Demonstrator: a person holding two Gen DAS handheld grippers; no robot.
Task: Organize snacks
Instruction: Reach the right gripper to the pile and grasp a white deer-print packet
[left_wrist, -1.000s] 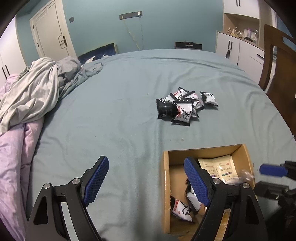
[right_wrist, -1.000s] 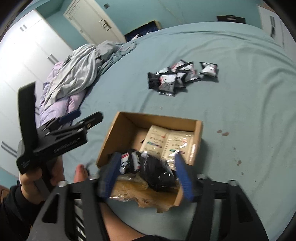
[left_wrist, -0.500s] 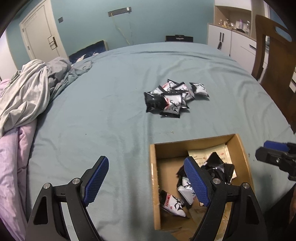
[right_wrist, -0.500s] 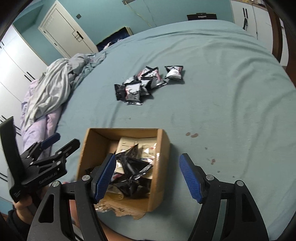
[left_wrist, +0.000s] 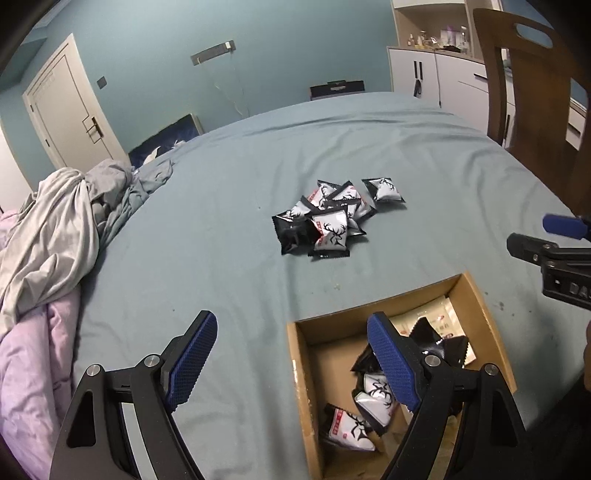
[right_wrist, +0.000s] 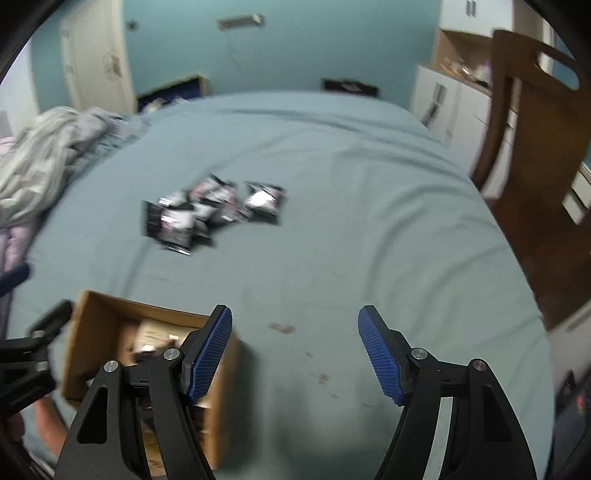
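We take the cardboard box (left_wrist: 480, 306) as our landmark; it sits open-topped on the blue-grey bed sheet (left_wrist: 221, 229), at the near edge of the bed. Its long axis runs from the near edge away toward the far wall in the left wrist view. Inside it we see several black-and-white snack packets (left_wrist: 373, 402) lying jumbled at mixed angles, on top of a pale flat sachet (left_wrist: 439, 317) against the far wall of the box.

Beyond the box, farther up the bed, lies the pile of snack packets (left_wrist: 328, 218), overlapping one another; the pile stretches roughly crosswise, with one packet (left_wrist: 384, 190) just apart at its right end. In the right wrist view the pile is blurred.

Our left gripper (left_wrist: 291, 358) hangs with its jaws spread wide and nothing between them, its right finger over the box and its left finger over bare sheet left of the box. Our right gripper (right_wrist: 295, 350) is also spread wide and empty, over the sheet just right of the box. A wooden chair (left_wrist: 535, 110) stands far right of the box.
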